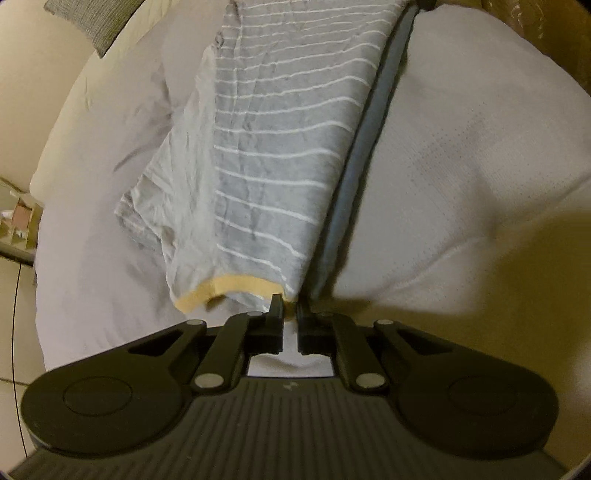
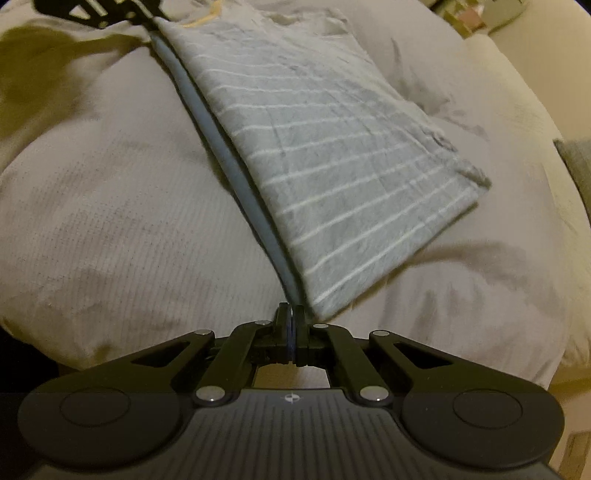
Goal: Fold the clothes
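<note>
Grey cloth with thin white stripes, a shirt (image 1: 280, 147), is seen lifted by one long edge above a pale quilted bedcover (image 1: 461, 166). In the left wrist view the left gripper (image 1: 290, 308) is closed to a narrow gap on the shirt corner just beside a yellow cuff band (image 1: 229, 286). In the right wrist view the right gripper (image 2: 291, 314) is pinched tight on the opposite corner of the same edge, where a blue-grey underlayer (image 2: 229, 162) is exposed. Beyond the shirt, at the far end of that edge, the other gripper is partly visible. A grey cushion (image 1: 96, 22) lies past the bedcover.
</note>
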Action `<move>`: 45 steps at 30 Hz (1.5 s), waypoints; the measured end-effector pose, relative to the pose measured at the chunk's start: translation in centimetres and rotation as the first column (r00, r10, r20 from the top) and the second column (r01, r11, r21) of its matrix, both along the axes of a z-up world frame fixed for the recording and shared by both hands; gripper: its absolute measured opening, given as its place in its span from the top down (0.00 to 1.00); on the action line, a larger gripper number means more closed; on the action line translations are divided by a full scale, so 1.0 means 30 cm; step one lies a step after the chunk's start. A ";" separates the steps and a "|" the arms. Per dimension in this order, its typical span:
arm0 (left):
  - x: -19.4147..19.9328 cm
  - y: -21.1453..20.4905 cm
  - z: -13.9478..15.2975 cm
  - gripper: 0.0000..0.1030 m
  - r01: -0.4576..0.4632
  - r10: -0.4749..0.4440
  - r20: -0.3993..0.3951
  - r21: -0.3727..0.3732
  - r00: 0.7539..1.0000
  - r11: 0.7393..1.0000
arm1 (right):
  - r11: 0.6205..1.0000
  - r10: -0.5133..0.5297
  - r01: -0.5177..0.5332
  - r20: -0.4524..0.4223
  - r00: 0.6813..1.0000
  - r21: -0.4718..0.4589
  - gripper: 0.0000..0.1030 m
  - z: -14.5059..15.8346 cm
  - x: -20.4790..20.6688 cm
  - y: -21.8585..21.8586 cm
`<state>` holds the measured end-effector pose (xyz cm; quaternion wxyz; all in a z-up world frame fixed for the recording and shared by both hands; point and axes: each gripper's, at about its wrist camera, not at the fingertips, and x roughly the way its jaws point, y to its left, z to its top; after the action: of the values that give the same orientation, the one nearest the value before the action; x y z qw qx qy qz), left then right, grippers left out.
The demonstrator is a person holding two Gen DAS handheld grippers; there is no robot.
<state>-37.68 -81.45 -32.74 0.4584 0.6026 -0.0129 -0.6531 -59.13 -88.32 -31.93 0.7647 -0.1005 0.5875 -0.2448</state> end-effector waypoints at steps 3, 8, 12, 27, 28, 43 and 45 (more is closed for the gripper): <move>0.018 0.011 0.029 0.94 -0.091 0.092 -0.037 0.005 0.995 0.996 | 0.999 -0.040 0.039 0.013 0.999 0.013 1.00 0.028 -0.006 0.002; 0.052 0.030 0.120 0.92 -0.308 0.304 -0.178 0.002 0.936 0.951 | 0.987 -0.157 0.152 0.116 0.981 0.049 0.97 0.118 0.013 0.003; 0.050 0.015 0.194 0.88 -0.436 0.409 -0.335 -0.007 0.849 0.900 | 0.956 -0.287 0.264 0.227 0.931 0.127 0.90 0.152 0.048 -0.034; 0.025 -0.046 0.113 0.83 -0.531 0.539 -0.349 0.126 0.767 0.838 | 0.853 -0.466 0.373 0.211 0.860 0.365 0.77 0.088 0.076 -0.134; 0.031 -0.035 0.121 0.83 -0.551 0.560 -0.351 0.136 0.750 0.823 | 0.842 -0.483 0.385 0.207 0.851 0.379 0.73 0.096 0.067 -0.131; -0.032 0.096 0.278 0.21 -0.741 0.747 -0.504 0.271 0.434 0.614 | 0.724 -0.658 0.514 0.239 0.714 0.460 0.19 0.268 -0.020 -0.016; -0.040 0.113 0.302 0.12 -0.737 0.738 -0.532 0.280 0.415 0.616 | 0.717 -0.672 0.526 0.255 0.695 0.458 0.14 0.297 -0.026 0.007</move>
<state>-38.86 -78.04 -23.69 0.6752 0.3063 0.3993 -0.5393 -59.90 -88.11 -23.01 0.7486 0.2905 0.4498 -0.3909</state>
